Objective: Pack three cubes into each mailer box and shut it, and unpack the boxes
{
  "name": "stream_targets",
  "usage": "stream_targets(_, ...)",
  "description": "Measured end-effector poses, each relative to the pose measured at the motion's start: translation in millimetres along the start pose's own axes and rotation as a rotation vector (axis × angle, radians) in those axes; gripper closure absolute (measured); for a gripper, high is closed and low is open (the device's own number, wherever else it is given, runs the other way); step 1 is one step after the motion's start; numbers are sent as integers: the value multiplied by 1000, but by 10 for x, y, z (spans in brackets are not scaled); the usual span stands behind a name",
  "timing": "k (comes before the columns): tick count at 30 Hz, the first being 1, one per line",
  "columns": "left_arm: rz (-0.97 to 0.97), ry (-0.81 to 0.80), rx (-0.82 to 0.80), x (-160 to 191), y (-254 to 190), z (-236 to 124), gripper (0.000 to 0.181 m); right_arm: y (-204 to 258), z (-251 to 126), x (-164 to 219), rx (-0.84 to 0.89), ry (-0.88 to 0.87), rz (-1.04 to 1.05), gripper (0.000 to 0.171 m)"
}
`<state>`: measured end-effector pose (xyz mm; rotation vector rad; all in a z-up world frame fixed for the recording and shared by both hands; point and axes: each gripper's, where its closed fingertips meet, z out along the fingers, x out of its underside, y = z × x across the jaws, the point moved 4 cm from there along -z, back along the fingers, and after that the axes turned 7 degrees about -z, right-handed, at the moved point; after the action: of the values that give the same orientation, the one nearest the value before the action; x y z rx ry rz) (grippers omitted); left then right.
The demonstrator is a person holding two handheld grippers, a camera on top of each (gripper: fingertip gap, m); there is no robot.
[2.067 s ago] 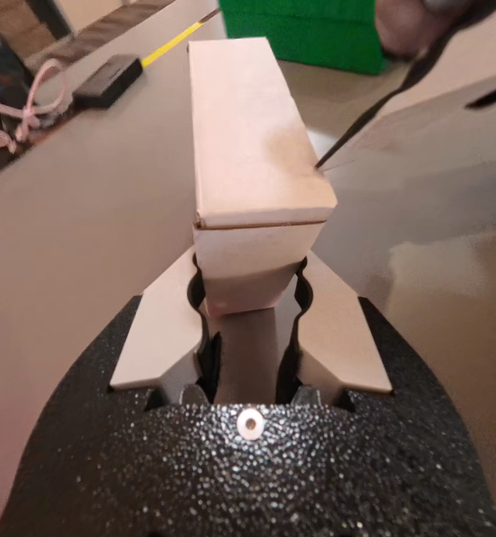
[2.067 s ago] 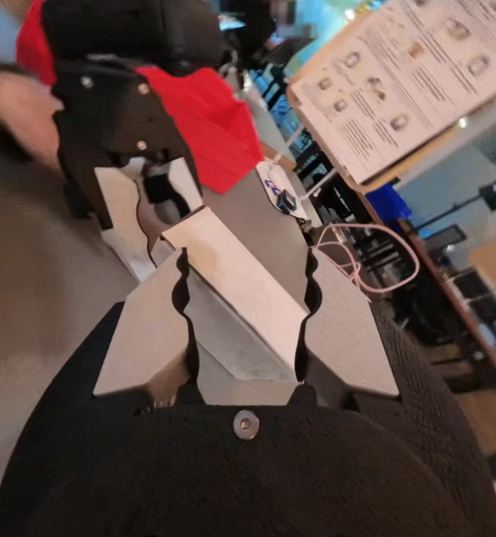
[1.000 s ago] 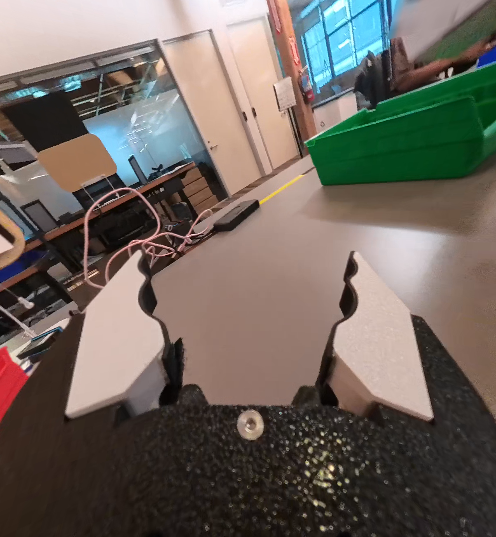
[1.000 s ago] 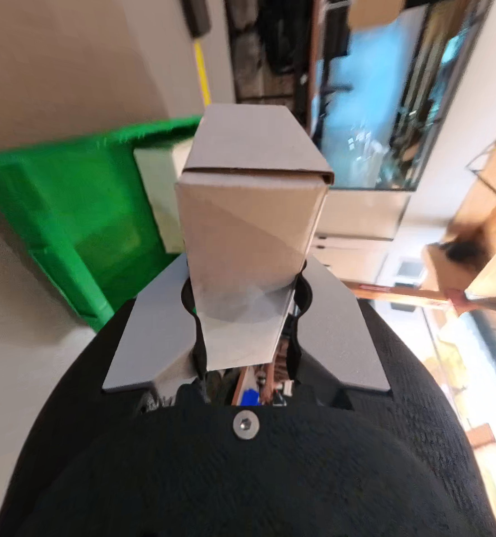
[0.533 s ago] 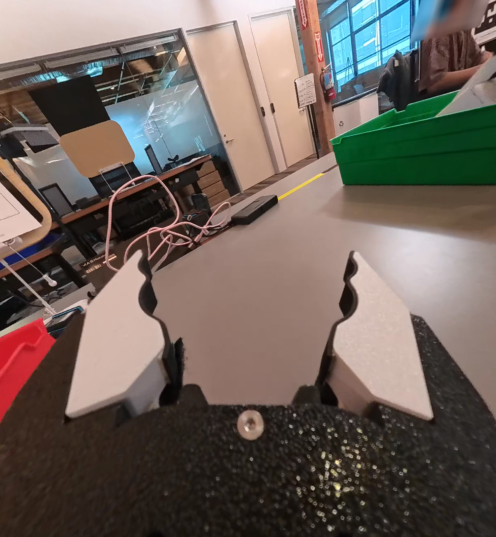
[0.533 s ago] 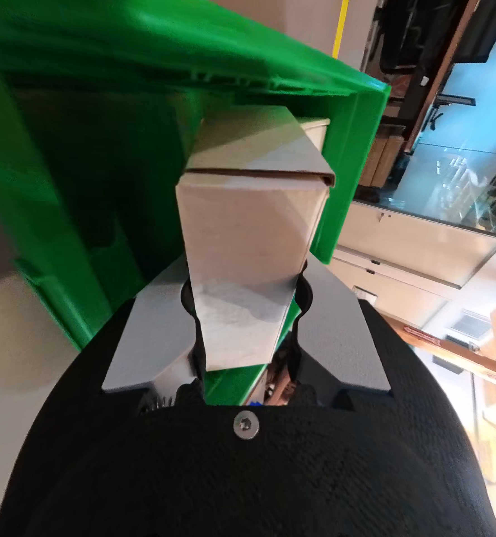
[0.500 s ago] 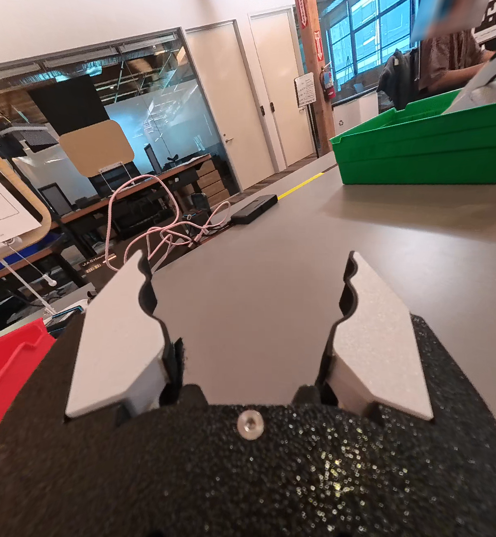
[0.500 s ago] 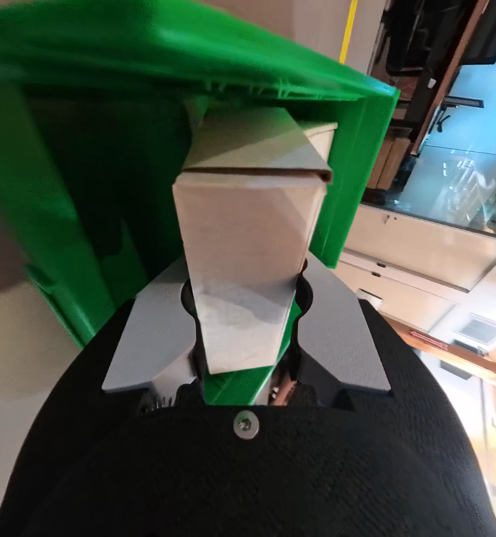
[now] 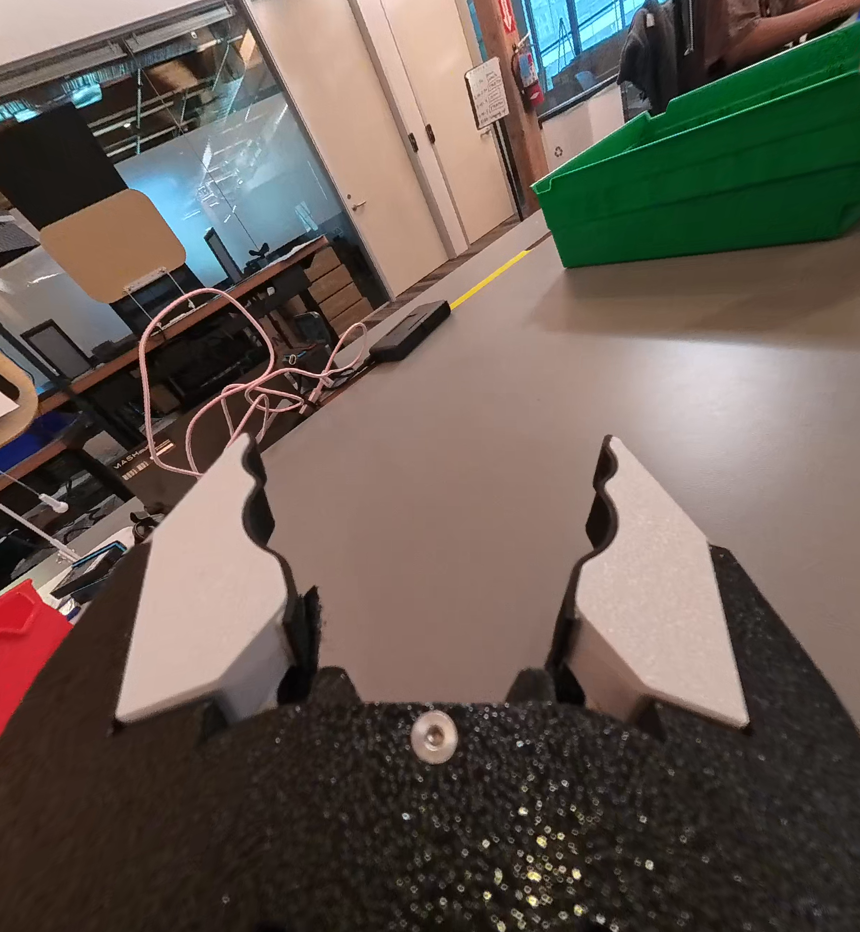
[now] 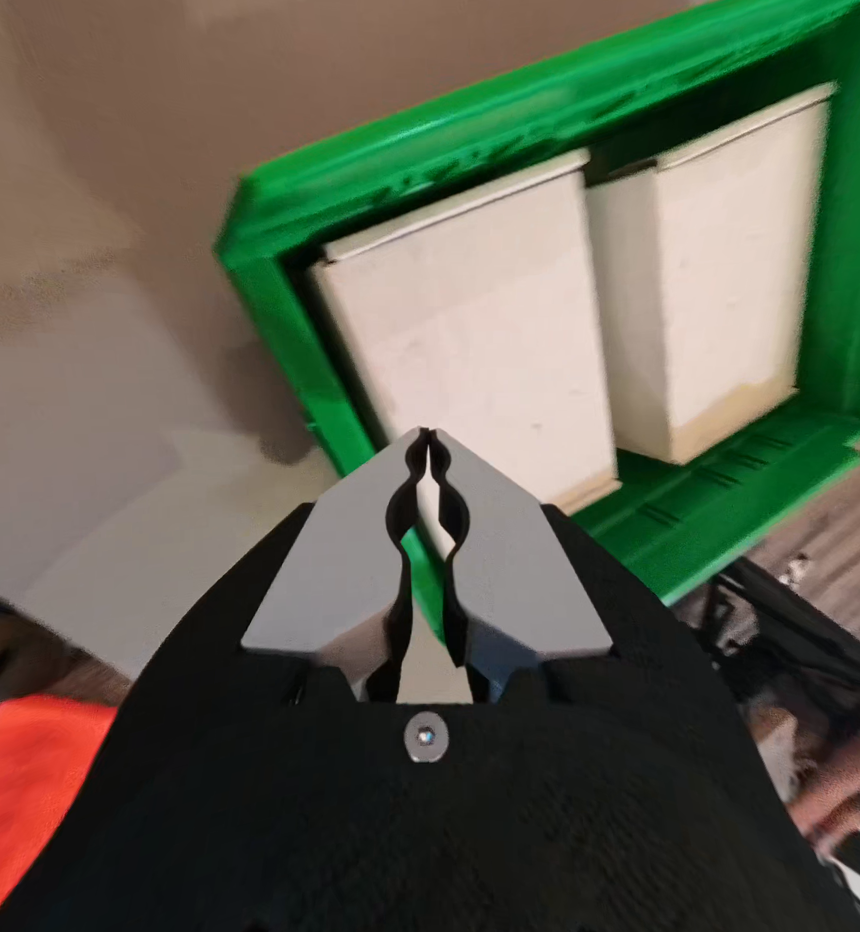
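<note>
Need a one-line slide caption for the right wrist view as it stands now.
Right claw shut and empty above a green bin holding two closed mailer boxes side by side.

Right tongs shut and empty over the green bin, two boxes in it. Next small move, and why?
Probably pull the right tongs back from the green bin: both mailer boxes lie closed inside it, and the tongs hold nothing. The left tongs wait open over bare table.

In the left wrist view you will find a handwritten white notice (image 9: 488, 91) on the far wall, a red sign (image 9: 507, 15) on the wooden pillar beside it, and pale lettering on a dark bar (image 9: 138, 461) under the desk. A small symbol marks the white bin (image 9: 559, 150). The right wrist view gives you nothing legible
</note>
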<state>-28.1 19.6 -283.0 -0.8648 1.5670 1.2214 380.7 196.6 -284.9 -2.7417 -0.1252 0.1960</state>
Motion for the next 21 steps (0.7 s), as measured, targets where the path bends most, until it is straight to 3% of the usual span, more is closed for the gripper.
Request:
stream_targets(9, 15, 6, 20, 4, -55, 5, 56, 3, 91, -46, 22, 26, -45, 171)
stream_targets(16, -6, 3, 24, -1, -49, -3, 57, -55, 126, -71, 135, -2, -40, 171)
stream_targets(19, -14, 2, 19, 2, -37, -9, 58, -212, 8, -60, 355, -88, 46, 171)
stream_targets(21, -24, -2, 13, 0, -21, -16, 58, -355, -288, -88, 639, -284, 149, 154)
